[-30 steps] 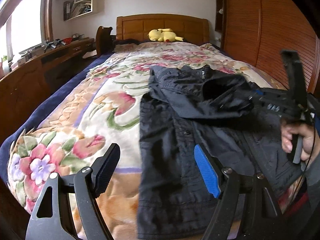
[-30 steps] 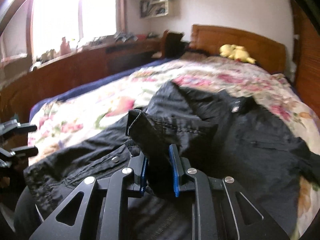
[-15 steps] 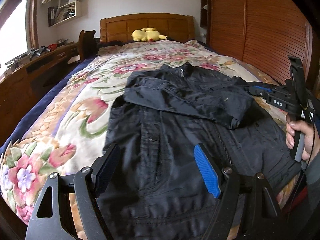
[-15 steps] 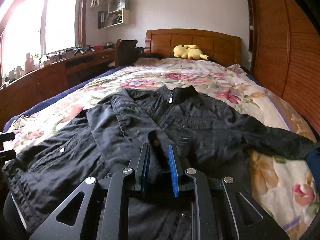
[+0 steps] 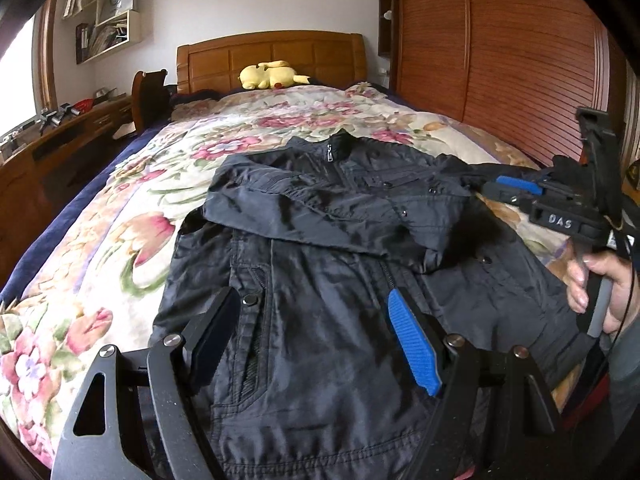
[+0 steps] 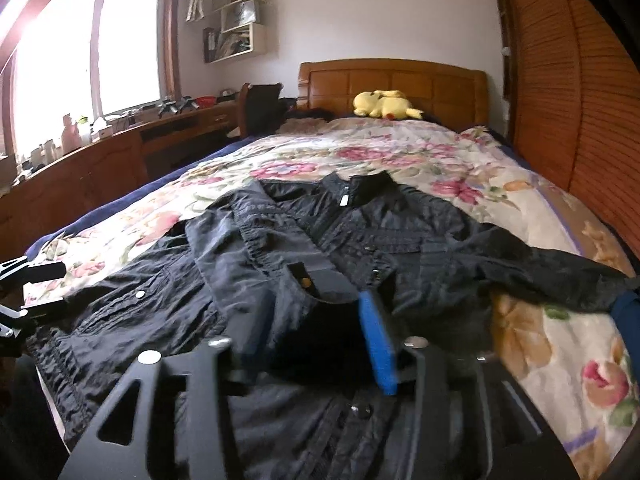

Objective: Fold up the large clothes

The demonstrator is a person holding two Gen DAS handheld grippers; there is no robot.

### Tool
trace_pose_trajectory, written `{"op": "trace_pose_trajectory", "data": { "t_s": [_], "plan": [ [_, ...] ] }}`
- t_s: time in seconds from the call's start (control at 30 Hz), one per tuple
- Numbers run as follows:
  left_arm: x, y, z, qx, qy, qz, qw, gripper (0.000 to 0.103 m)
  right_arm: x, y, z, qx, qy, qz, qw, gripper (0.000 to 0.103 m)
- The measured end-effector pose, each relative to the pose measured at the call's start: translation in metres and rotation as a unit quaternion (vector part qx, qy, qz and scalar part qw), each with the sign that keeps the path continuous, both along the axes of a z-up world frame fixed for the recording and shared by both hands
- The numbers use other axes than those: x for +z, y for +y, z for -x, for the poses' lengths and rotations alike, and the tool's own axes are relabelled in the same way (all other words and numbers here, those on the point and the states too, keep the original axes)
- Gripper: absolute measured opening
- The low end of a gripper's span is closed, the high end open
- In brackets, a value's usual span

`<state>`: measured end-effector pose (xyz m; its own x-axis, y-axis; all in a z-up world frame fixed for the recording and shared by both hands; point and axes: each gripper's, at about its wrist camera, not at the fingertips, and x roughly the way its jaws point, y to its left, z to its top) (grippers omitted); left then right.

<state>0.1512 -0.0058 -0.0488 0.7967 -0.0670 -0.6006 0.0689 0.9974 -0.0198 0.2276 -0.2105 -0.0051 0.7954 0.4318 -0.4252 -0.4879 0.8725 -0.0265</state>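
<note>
While its jaws part, right gripper hovers over jacket — sleeve released.

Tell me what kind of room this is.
Most likely a bedroom at home: a bed with a wooden headboard and a floral blanket, a yellow plush toy up by the headboard, and a black jacket spread out on the blanket.

Two hand-held grippers of black metal. The left gripper, at the bottom of the left wrist view, has skeletal arms with triangular cut-outs, round silver screws and ribbed blue pads. The right gripper, at the right edge of that view, bears white lettering "DAS", blue pads, a grey handle and thin black cables beside a grey sleeve.
</note>
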Motion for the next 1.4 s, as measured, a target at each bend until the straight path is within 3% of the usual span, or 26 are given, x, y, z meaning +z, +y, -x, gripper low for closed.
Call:
{"op": "trace_pose_trajectory", "data": {
  "t_s": [0.17,0.33,0.37,0.4,0.43,0.47,0.9,1.03,1.13,1.27,1.4],
  "plan": [
    [-0.001,-0.002,0.001,0.006,0.005,-0.002,1.0,0.077,0.01,0.024,-0.021,0.019,-0.003,0.023,1.0,0.06],
    [0.0,-0.003,0.005,0.011,0.009,-0.016,0.9998,0.077,0.002,0.042,-0.052,0.056,0.042,0.045,0.997,0.059],
    [0.001,-0.003,0.007,0.012,0.008,-0.018,0.9997,0.077,-0.003,0.042,-0.056,0.06,0.054,0.051,0.995,0.046],
    [0.002,-0.002,0.009,0.012,0.007,-0.018,0.9997,0.077,-0.01,0.043,-0.06,0.062,0.068,0.062,0.994,0.02],
    [0.003,-0.001,0.011,0.014,0.006,-0.018,0.9997,0.077,-0.014,0.042,-0.061,0.061,0.072,0.072,0.993,0.005],
    [0.003,0.0,0.013,0.015,0.005,-0.017,0.9997,0.077,-0.018,0.04,-0.059,0.054,0.068,0.086,0.993,0.002],
    [0.018,0.009,0.031,0.026,-0.013,-0.014,0.9995,0.077,-0.033,-0.014,0.011,0.013,0.061,0.081,0.995,0.002],
    [0.019,0.006,0.029,0.018,-0.019,-0.005,0.9997,0.077,-0.022,-0.02,0.029,-0.001,0.047,0.076,0.996,0.005],
    [0.017,0.002,0.02,0.009,-0.019,-0.004,0.9998,0.077,-0.015,-0.025,0.038,-0.005,0.043,0.063,0.997,0.016],
    [0.01,-0.003,0.002,-0.004,-0.019,0.001,0.9998,0.077,-0.015,-0.027,0.033,-0.011,0.046,0.063,0.997,0.041],
    [0.006,-0.01,-0.012,-0.013,-0.021,-0.001,0.9997,0.077,-0.017,-0.014,0.012,0.003,0.061,0.074,0.995,0.041]
  ]
}}
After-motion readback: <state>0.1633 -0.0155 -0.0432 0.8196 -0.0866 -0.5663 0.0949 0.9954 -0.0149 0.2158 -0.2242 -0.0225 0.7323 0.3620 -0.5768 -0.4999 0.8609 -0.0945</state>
